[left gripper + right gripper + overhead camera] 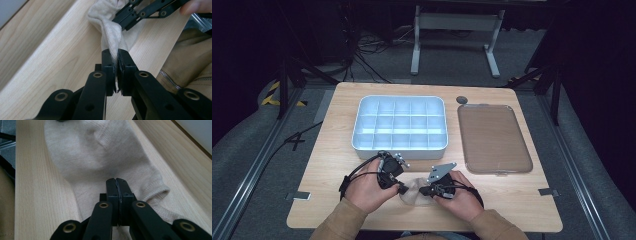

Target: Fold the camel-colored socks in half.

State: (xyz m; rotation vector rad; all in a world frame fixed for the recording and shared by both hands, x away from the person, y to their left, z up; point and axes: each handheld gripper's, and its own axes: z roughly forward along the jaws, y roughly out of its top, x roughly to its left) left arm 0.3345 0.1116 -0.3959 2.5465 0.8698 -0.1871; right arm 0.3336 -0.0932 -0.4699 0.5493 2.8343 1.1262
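Jaws of the left gripper [117, 62] are clamped on a bunched fold of a beige sock [100, 162], and those of the right gripper [116, 185] are pressed together over the sock's flat fabric, though whether they pinch cloth cannot be told. Sock lies on the table [322, 165] near its front edge, between both hands, just in front of the compartment box [362, 125], with a brown lid [494, 137] to the right. Judged risk: pulling apart could slip the thin knit from one grip, or drag it off the edge.
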